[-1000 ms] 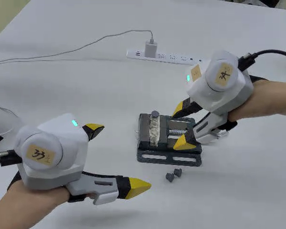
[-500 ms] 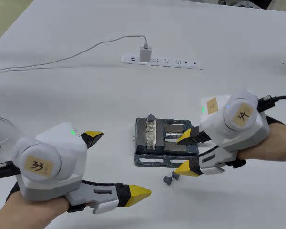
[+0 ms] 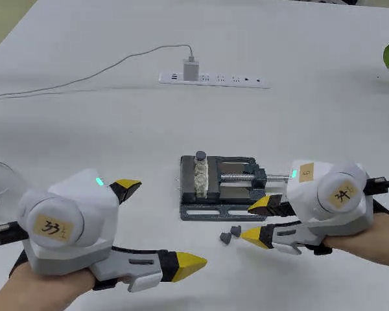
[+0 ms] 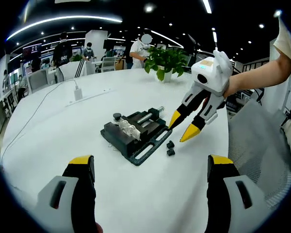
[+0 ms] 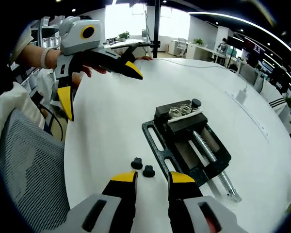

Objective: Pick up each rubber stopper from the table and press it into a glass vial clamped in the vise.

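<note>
vials [image 3: 201,176] in vise [image 3: 237,192] | stoppers [image 3: 235,230] before vise | power strip [image 3: 215,80] behind

A: Both units alike: left gripper [image 3: 163,223] and right gripper [image 3: 251,221], white rounded shells, black jaws, yellow tips.
B: Noted. A green light [image 3: 100,182] on top of each; a tan sticker [image 3: 54,227] with handwritten marks on each round cap.
A: A black cable [image 3: 0,229] leaves each rear. One pale short sleeve [image 4: 287,41] on the arm.
</note>
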Motion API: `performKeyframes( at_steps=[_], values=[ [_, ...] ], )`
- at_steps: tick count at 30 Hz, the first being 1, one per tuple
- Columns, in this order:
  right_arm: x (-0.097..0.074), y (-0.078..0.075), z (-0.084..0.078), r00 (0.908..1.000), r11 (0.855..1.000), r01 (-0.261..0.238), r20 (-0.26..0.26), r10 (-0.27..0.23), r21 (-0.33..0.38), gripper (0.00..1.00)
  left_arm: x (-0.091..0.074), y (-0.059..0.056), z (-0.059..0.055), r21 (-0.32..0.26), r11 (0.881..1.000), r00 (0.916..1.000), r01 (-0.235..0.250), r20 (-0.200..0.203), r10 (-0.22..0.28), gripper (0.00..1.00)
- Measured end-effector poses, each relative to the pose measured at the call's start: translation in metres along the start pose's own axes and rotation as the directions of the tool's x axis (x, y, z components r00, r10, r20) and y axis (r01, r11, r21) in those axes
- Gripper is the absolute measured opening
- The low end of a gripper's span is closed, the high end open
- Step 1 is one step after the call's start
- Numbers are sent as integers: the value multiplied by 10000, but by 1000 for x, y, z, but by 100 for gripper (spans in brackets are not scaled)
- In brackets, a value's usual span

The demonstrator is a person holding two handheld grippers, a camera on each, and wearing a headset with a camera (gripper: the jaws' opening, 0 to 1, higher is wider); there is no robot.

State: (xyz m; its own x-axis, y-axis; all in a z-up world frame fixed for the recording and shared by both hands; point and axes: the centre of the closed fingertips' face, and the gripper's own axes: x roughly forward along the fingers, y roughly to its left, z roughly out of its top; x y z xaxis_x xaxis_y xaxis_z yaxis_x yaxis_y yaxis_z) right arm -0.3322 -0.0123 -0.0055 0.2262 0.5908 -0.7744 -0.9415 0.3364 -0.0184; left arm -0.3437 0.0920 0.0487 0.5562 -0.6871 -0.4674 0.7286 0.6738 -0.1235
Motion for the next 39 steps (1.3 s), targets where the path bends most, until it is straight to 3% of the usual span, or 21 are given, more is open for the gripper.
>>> performKeyframes(
  at_steps=[4,15,39],
  values=[
    [5,4,-4,10000,10000,73,32,-74,39,22,1,-1,-1,-7,10000,10000,17,-29,-17,96],
    [15,3,-6,9998,9998,196,75,-195,-85,11,2,-4,-1,-77,10000,10000,2,-15,-2,96],
    [20,5,-8,9999,9991,59,-88,-63,-421,8,3,-5,-5,-138,9999,10000,56,-76,-57,96]
  ],
)
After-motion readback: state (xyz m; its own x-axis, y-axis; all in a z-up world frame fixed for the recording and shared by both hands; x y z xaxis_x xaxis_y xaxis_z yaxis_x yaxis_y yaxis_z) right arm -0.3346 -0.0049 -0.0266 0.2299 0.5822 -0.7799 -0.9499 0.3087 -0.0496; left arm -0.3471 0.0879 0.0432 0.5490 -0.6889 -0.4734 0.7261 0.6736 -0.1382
